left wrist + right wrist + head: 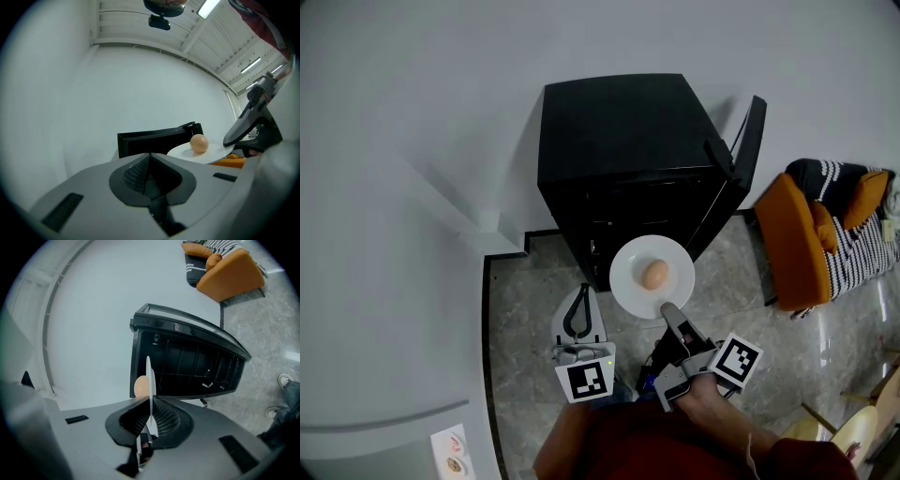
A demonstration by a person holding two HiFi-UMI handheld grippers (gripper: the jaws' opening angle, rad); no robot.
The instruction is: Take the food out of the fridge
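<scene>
Your right gripper has its jaws clamped on the near rim of a white plate, pinching it edge-on so that the plate runs straight out from between the jaws. An egg sits loose near the middle of that plate, with nothing to stop it rolling. Your left gripper has its jaws pressed together with nothing between them, and it hangs just to the left of the plate, pointing the same way. The plate is held in the air in front of the black fridge, whose door stands swung open to the right; the shelves inside look dark, and whether more food remains there cannot be made out. Below is the stone floor, and an orange chair stands well off to the right. You appear to be in the carrying-out step, with the food already clear of the fridge. The next move calls for keeping the plate level while you take it to wherever it is to rest, moving slowly so the egg does not roll off; no counter shows in any view.
</scene>
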